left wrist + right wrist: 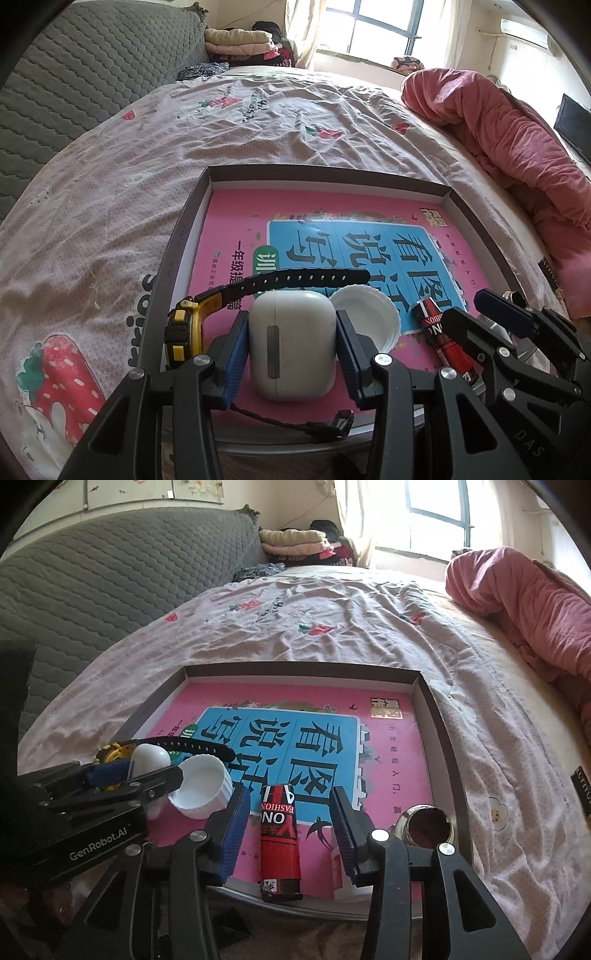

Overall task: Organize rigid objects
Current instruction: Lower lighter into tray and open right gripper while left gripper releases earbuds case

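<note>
Shallow tray (pixel 192 206) on bed (pixel 110 184). Near edge: white earbud case (pixel 291 347) clamped in left gripper (pixel 291 350); red-black tube (pixel 279 834) lying loose between parted right gripper (pixel 288 834) jaws.

I see a bed (pixel 258 122) under a wrinkled pale sheet (pixel 332 620) printed with strawberries. A shallow cardboard tray (pixel 201 195) lies flat on it near me. A rumpled pink quilt (pixel 517 147) is heaped along the right edge, and folded blankets (pixel 291 541) are stacked at the far end.
</note>
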Available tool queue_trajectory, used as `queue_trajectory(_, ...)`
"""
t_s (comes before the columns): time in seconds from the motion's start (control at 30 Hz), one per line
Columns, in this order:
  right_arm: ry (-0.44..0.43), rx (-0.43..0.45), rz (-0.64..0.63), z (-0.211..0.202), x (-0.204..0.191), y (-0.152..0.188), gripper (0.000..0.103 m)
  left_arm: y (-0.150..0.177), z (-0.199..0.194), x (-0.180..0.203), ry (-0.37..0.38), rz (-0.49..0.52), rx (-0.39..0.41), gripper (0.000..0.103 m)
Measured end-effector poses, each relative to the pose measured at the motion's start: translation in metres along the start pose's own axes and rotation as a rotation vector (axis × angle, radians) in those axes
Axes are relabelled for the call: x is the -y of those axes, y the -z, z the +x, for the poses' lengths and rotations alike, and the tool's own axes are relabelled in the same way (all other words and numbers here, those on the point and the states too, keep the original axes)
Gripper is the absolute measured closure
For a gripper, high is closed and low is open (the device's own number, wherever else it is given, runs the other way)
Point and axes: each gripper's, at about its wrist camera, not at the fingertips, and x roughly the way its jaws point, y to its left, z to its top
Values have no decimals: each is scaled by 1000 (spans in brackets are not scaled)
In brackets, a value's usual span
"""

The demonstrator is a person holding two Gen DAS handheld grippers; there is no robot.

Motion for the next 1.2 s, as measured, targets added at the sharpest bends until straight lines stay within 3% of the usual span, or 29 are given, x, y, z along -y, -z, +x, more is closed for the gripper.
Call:
queue_trajectory(0.33, 8, 15, -10, -3, -1, 0, 56, -1, -1, 1, 1, -4, -9, 58)
queue_trajectory(0.47, 12, 35, -12, -7, 0, -1, 49, -1, -1, 0, 7, -10, -14, 58)
queue_trajectory(0.63, 19, 50, -5, -11, 4, -1, 48, -2, -3, -3, 5, -18, -18, 58)
queue_trajectory(1.2, 16, 98, 3, -27, 15, -1, 43, -6, -35, -1, -29, -10, 37, 58)
